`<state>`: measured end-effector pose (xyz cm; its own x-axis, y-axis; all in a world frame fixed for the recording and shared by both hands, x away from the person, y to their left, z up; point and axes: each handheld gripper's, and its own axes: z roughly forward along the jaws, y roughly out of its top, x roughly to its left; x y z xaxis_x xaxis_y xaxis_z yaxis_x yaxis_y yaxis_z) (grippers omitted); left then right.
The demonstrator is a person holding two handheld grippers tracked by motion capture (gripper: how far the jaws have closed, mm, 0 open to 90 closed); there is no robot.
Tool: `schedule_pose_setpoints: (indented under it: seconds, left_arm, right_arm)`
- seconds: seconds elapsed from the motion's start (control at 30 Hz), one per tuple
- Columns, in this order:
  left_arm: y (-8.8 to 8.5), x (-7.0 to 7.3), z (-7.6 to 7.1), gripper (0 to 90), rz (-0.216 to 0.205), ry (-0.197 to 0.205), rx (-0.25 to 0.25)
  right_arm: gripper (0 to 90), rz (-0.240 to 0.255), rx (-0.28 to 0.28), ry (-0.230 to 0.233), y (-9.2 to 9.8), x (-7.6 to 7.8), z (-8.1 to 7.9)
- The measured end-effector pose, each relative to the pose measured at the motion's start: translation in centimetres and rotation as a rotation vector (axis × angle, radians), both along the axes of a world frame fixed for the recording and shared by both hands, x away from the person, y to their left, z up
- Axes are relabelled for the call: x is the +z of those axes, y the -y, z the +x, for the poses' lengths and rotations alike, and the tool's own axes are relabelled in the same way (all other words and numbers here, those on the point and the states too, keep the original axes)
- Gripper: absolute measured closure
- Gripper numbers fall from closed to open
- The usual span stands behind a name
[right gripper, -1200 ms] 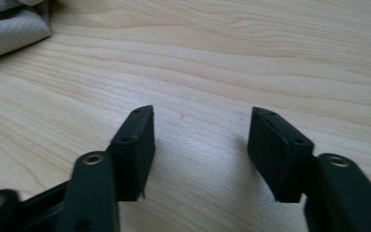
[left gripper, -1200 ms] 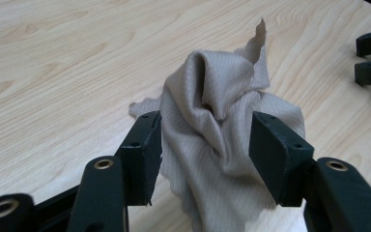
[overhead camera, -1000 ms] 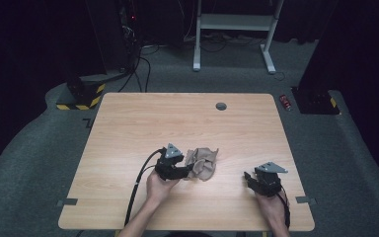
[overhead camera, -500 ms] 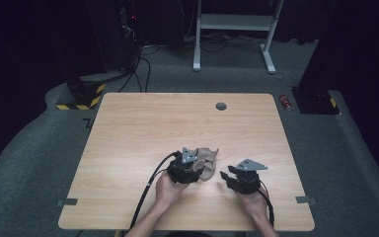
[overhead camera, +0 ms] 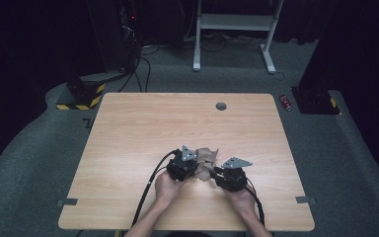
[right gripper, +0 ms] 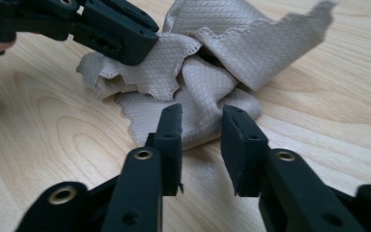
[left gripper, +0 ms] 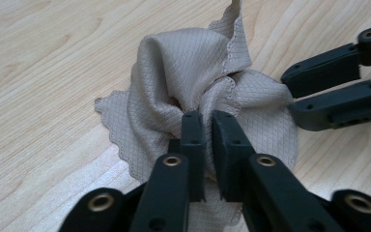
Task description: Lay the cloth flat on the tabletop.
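A crumpled beige cloth (overhead camera: 206,159) lay on the wooden tabletop (overhead camera: 128,128), low in the high view and just right of centre, between the two claws. The left claw (left gripper: 206,118) had just been closing, and in the left gripper view its jaws stood nearly together at the middle of the frame, pinching a gathered fold of the cloth between them, so it was clenched on the fabric. The rest of the cloth bunched up above and around the jaw tips, its scalloped hem spreading to the lower left.

The right claw (right gripper: 200,116) had also just been closing. In the right gripper view its jaws stood apart, with a gap between them, at the near edge of the cloth at the centre of the frame; a rounded fold sat just past the tips, not pressed by either pad, so it gripped nothing. The left claw showed at the upper left of that view, on the cloth.
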<state>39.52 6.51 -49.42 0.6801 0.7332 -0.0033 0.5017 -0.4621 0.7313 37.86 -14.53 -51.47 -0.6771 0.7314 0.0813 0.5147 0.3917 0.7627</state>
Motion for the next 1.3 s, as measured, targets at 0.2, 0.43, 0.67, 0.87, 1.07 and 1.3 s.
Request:
schedule_pose_setpoints:
  seconds: [0.2,0.43,0.67,0.87,1.07,1.3]
  left_arm:
    - [-0.4,0.2,0.1,86.8,-0.006,0.006,-0.009]
    - [-2.4,1.0,0.4,87.0,-0.065,0.02,0.017]
    - [-3.1,1.3,0.3,86.6,-0.098,0.013,0.025]
    - [-3.8,1.6,0.3,85.4,-0.102,0.019,0.037]
    - [-5.0,1.7,0.4,88.7,-0.093,0.021,0.072]
    - [-7.0,1.3,1.0,88.8,-0.054,0.038,0.151]
  right_arm:
    - [85.3,-0.035,0.004,0.019,-0.7,0.2,0.4]
    - [88.9,-0.018,-0.001,0.045,-0.2,1.0,0.3]
    - [88.9,-0.038,0.014,0.069,-0.8,1.6,0.5]
    - [88.7,-0.043,-0.004,0.055,-0.6,1.6,0.7]
    - [88.8,-0.052,-0.022,0.053,0.1,1.5,0.9]
    - [88.7,-0.042,-0.054,0.058,1.2,1.7,1.1]
